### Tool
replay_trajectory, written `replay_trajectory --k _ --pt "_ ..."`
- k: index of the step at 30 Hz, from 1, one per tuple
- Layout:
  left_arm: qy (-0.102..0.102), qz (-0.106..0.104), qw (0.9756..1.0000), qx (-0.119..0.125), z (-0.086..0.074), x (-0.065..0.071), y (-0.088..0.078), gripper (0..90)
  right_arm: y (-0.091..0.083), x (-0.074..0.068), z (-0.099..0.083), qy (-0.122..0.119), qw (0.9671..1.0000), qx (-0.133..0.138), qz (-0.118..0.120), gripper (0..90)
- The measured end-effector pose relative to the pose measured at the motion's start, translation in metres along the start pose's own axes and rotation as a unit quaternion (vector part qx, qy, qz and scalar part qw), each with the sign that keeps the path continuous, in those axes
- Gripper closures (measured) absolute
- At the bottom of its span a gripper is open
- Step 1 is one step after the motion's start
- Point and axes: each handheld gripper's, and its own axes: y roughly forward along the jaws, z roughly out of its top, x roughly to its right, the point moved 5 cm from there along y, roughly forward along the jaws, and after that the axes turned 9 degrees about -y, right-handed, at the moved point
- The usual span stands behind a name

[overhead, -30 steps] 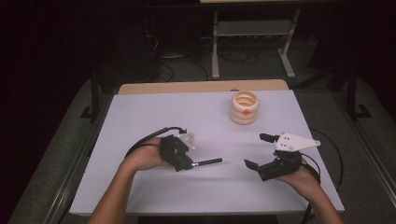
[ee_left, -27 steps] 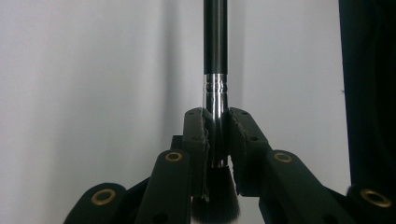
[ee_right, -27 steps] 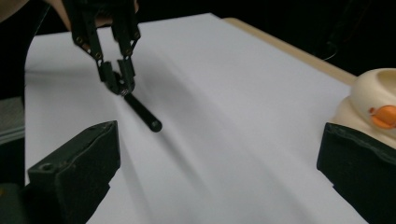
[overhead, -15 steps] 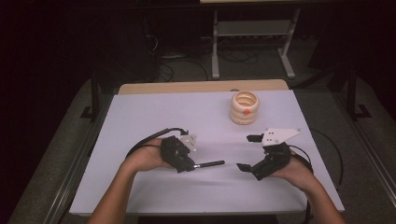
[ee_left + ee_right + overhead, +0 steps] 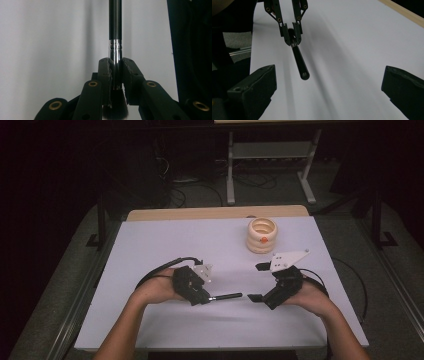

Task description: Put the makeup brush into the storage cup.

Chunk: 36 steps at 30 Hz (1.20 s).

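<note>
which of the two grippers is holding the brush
The left gripper: its black jaws are clamped on the silver ferrule of the black-handled makeup brush. The right gripper faces the handle's free end with its jaws wide apart and nothing between them.

Quick count of what's on the tabletop (image 5: pixel 150 320)
One makeup brush (image 5: pixel 227 296), one ringed holder (image 5: pixel 262 236), two grippers: left (image 5: pixel 212 298), right (image 5: pixel 256 282).

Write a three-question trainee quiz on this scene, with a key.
1. True or false: the left gripper is shut on the brush.
2. Which part of the brush do its jaws clamp? A) handle tip B) metal ferrule C) bristles
3. How do the right gripper jaws stand?

Key:
1. True.
2. B; the bristles lie behind the jaws and the black handle points toward the right gripper.
3. Wide open, with nothing between them.
</note>
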Motion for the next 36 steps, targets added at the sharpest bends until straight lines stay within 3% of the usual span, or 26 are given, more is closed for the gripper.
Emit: replay_trajectory --k 13,17,18,26,32,34,36 --pt "0.008 -0.002 1.0000 -0.004 0.006 0.002 0.003 77.5 0.021 0.000 0.011 -0.018 0.9975 -0.028 0.063 5.3" --pt "0.012 -0.003 0.9999 -0.008 0.007 0.003 0.004 77.5 0.026 0.001 0.011 -0.023 0.9969 -0.039 0.065 6.1" --pt "0.012 -0.003 0.9999 -0.007 0.007 0.004 0.003 77.5 0.027 0.000 0.012 -0.016 0.9963 -0.044 0.072 6.4" --pt "0.014 -0.001 0.9999 -0.009 0.009 0.005 0.003 77.5 0.039 -0.005 0.016 -0.032 0.9926 -0.069 0.095 13.3" --pt "0.018 -0.001 0.9998 -0.012 0.009 0.007 0.003 77.5 0.046 -0.005 0.012 -0.053 0.9892 -0.081 0.110 20.3" --pt "0.018 -0.002 0.9998 -0.012 0.009 0.007 0.003 77.5 0.045 -0.009 0.010 -0.041 0.9875 -0.097 0.117 23.0" --pt "0.018 -0.002 0.9997 -0.016 0.009 0.007 0.004 77.4 0.047 -0.010 0.009 -0.048 0.9860 -0.103 0.122 26.5"
